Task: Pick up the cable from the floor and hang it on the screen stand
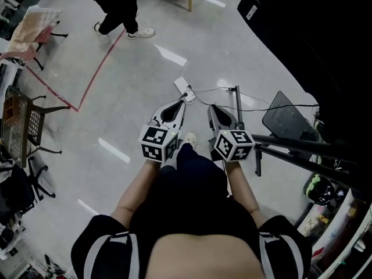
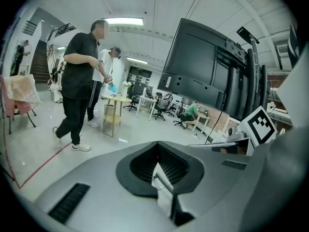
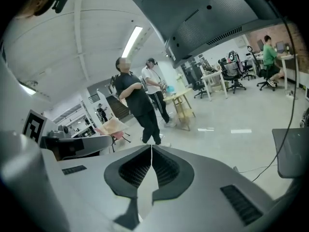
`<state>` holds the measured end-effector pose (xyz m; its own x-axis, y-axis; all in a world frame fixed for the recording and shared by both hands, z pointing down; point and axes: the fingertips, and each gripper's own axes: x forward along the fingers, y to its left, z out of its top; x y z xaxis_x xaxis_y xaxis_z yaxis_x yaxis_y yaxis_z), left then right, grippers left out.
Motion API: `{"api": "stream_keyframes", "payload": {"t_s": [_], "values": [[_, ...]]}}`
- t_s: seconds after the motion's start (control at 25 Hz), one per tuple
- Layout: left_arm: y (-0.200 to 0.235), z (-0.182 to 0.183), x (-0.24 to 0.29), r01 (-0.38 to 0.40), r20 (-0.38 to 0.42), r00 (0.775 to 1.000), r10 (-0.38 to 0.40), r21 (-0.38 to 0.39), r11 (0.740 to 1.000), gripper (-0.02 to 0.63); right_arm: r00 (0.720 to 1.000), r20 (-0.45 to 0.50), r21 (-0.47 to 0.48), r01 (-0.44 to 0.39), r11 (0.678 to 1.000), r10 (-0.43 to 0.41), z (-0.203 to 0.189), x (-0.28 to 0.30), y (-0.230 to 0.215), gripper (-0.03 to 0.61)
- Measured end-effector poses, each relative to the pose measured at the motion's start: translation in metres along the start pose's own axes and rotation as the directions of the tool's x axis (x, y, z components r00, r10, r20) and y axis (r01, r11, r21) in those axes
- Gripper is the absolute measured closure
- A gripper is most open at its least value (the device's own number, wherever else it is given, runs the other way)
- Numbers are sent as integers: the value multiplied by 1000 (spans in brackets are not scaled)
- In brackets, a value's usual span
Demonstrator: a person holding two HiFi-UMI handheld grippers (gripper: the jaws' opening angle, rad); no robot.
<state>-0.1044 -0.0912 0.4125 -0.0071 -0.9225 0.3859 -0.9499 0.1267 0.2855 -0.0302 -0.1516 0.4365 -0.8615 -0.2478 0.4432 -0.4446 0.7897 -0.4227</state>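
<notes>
The person wears a black short-sleeved top [image 1: 96, 234] with white sleeve stripes, dark trousers [image 1: 197, 170] and a light shoe [image 1: 190, 138]. The left gripper [image 1: 182, 104] and right gripper [image 1: 213, 108] are smooth grey moulded shells with black ribbed pads [image 3: 131, 170], each bearing a black-and-white marker cube [image 1: 158, 142].

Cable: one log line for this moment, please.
cable and white plug block: on floor, not picked up | left gripper: shut, empty | right gripper: shut, empty | screen stand: to the right
</notes>
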Motion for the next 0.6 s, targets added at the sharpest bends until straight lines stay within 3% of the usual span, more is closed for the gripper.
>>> {"api": "stream_keyframes", "payload": {"t_s": [0.32, 0.6], "values": [[45, 1, 24, -89, 21, 996, 88, 36, 995, 606, 997, -62, -67, -47, 997, 43, 6, 48, -19, 554], [75, -10, 39, -73, 7, 997, 73, 34, 997, 607, 997, -80, -91, -9, 996, 1, 7, 79, -38, 554]]}}
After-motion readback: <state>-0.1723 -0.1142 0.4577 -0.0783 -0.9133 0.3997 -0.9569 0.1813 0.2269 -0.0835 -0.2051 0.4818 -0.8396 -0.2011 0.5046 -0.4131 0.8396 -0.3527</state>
